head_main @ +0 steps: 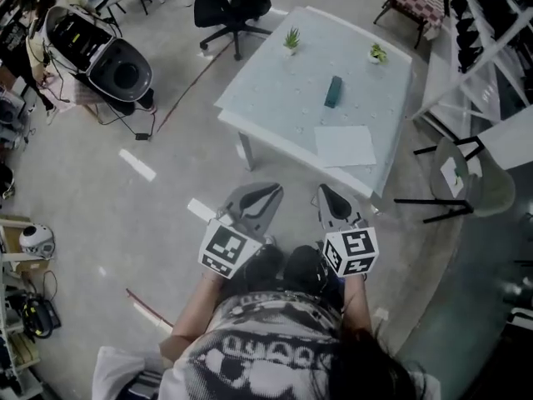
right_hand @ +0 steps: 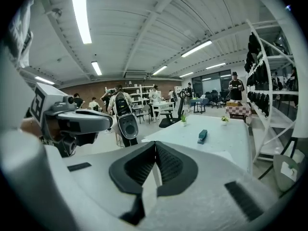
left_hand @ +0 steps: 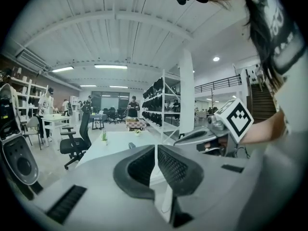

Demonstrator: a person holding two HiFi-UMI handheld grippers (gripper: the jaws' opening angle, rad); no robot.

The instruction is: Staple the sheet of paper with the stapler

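Two grippers, the left gripper [head_main: 271,188] and the right gripper [head_main: 323,192], are shown from above, held side by side in front of a white table [head_main: 275,107]. What is set around that table?

A black office chair [head_main: 233,11] is seen beyond the table's far side. A grey chair [head_main: 487,186] is stood just beside its right edge. A black, round-bodied machine [head_main: 117,69] is parked well to the table's left, and white shelving [head_main: 500,44] is ranged along its right.

What is laid on the table?

A teal stapler [head_main: 333,91] is laid near the table's middle. The sheet of paper [head_main: 345,146] is laid flat toward the table's near edge, on the near side of the stapler and apart from it. Two small potted plants [head_main: 291,39] [head_main: 377,53] are placed along the table's far edge, well apart from each other.

What is found between the grippers and the table?

Both grippers are held short of the table's near edge, over grey floor. The table's near corner is the part closest to them.

How are the fingers held?

The left gripper is clenched: its dark ribbed pads [left_hand: 139,165] are pressed together and empty. The right gripper is closed tight in the same way, pad against pad [right_hand: 171,165], with nothing gripped. A marker cube [head_main: 226,248] [head_main: 351,251] is carried on each gripper.
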